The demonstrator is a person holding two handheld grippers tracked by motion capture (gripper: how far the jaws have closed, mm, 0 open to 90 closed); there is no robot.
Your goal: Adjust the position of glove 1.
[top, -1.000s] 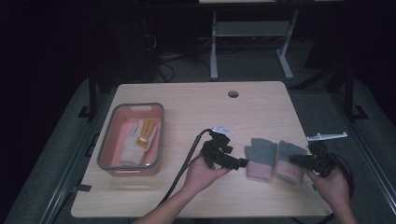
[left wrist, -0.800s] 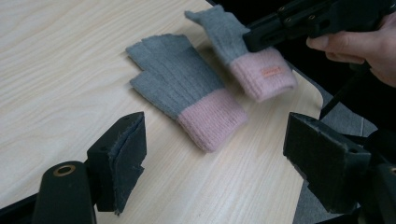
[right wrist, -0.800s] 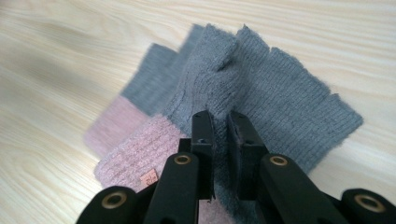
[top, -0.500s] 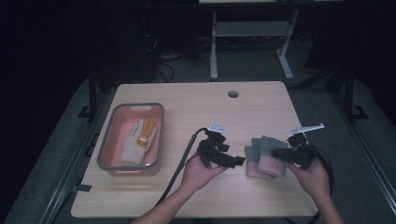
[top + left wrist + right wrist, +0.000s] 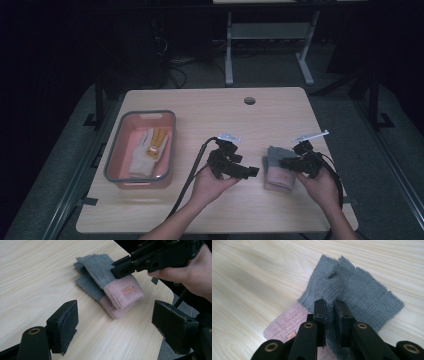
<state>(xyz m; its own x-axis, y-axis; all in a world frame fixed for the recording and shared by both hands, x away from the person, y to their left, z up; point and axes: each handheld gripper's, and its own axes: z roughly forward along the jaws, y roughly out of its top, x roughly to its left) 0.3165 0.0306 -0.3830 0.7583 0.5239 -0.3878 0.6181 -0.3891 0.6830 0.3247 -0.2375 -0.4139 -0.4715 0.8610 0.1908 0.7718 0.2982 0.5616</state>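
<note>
High view | your right gripper (image 5: 286,162) rests on the stacked grey-and-pink gloves (image 5: 278,167) near the table's (image 5: 210,107) right edge, jaws nearly closed, nothing visibly pinched | left gripper (image 5: 253,171) spread wide, empty | white glove (image 5: 145,150) already in pink bin (image 5: 113,160); the stacked gloves likely remain.

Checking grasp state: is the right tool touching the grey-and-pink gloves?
Touching. In the left gripper view the right tool rests on the top of the stacked grey-and-pink gloves; in the right gripper view its nearly closed jaws press into the grey knit.

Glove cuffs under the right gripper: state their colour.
Pink, with grey hand parts, on the stacked gloves; the left gripper view shows it best.
</note>
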